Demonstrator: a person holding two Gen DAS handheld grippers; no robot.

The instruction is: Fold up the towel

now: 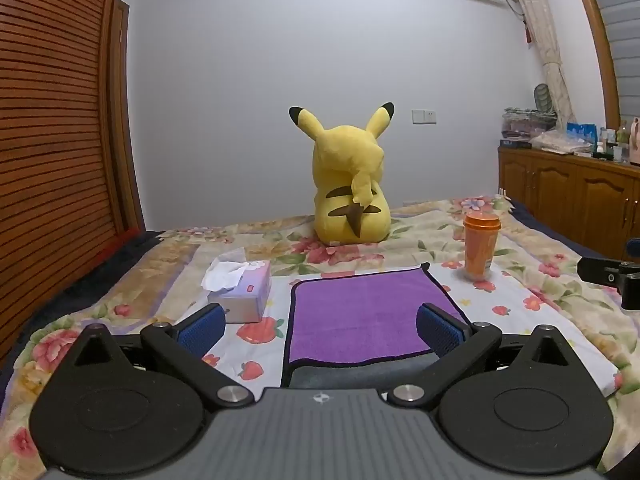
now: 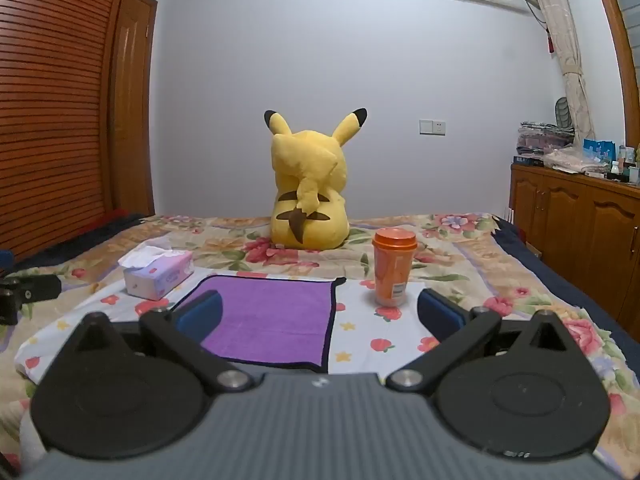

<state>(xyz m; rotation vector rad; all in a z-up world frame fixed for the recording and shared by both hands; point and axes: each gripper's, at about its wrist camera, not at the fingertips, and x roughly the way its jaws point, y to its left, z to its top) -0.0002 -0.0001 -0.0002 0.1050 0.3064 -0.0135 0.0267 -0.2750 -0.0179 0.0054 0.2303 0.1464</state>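
Note:
A purple towel (image 1: 360,312) with a dark edge lies flat on the flowered bedspread, with a grey underside strip (image 1: 352,376) showing at its near edge. It also shows in the right wrist view (image 2: 276,316). My left gripper (image 1: 320,326) is open and empty, just above the towel's near edge, its right pad (image 1: 438,330) over the towel. My right gripper (image 2: 320,312) is open and empty, its left pad (image 2: 200,314) over the towel's left part.
A tissue box (image 1: 240,288) stands left of the towel and an orange cup (image 1: 480,246) right of it; the cup (image 2: 394,266) is close ahead of my right gripper. A yellow plush (image 1: 348,184) sits behind. A wooden cabinet (image 1: 568,196) lines the right wall.

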